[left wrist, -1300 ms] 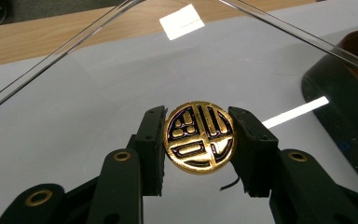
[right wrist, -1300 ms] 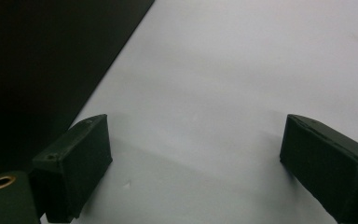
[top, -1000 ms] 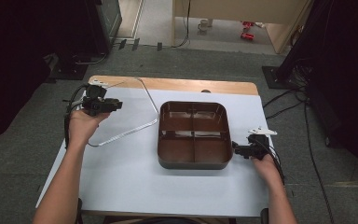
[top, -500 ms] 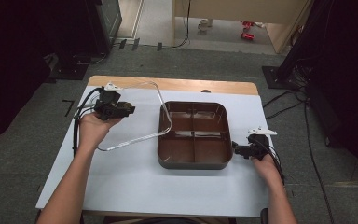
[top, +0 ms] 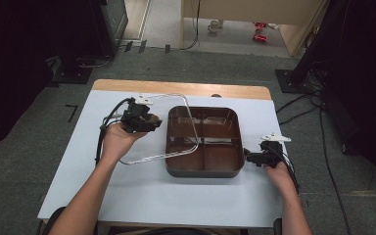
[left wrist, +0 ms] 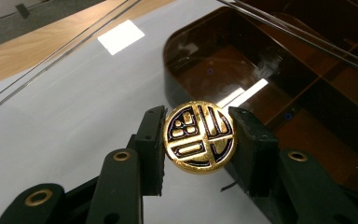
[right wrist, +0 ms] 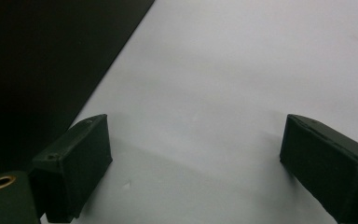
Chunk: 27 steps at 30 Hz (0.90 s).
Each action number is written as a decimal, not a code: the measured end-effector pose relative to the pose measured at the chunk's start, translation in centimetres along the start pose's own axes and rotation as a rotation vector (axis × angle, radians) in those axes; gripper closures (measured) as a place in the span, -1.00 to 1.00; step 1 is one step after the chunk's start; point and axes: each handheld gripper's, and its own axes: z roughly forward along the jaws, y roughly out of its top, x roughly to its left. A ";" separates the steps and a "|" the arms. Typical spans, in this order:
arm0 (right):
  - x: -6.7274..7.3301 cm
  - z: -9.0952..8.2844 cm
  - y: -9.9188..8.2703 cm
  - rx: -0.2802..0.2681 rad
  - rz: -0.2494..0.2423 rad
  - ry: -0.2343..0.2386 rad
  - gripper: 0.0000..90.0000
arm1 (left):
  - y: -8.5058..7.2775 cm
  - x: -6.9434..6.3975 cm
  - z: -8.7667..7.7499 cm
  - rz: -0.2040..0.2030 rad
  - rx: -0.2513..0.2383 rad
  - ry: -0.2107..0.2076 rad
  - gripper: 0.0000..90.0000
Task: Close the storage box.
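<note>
Pale blue tabletop (top: 127, 196) carries a brown divided tray (top: 203, 169). A clear lid (top: 188, 125) is held by its round gold knob (left wrist: 199, 136), pinched in the left gripper (top: 144, 119), overlapping the tray's left half. It should be kept level and squared before lowering. The right gripper (top: 252, 157) (jaws spread, nothing between) waits beside the tray. The lid's edges are hard to trace.

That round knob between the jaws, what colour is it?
Gold knob with a black pattern, clearest in the left gripper view.
</note>
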 end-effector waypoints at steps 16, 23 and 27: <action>0.0 0.0 0.0 -0.001 -0.001 0.000 -0.82 | 1.4 -4.0 2.3 0.055 -0.003 -0.050 0.32; 0.0 0.0 0.0 -0.001 0.000 -0.001 -0.82 | 2.2 -6.2 3.7 0.082 -0.006 -0.079 0.32; 0.0 0.0 0.0 -0.002 -0.001 -0.001 -0.82 | 2.6 -7.1 4.3 0.093 -0.008 -0.092 0.32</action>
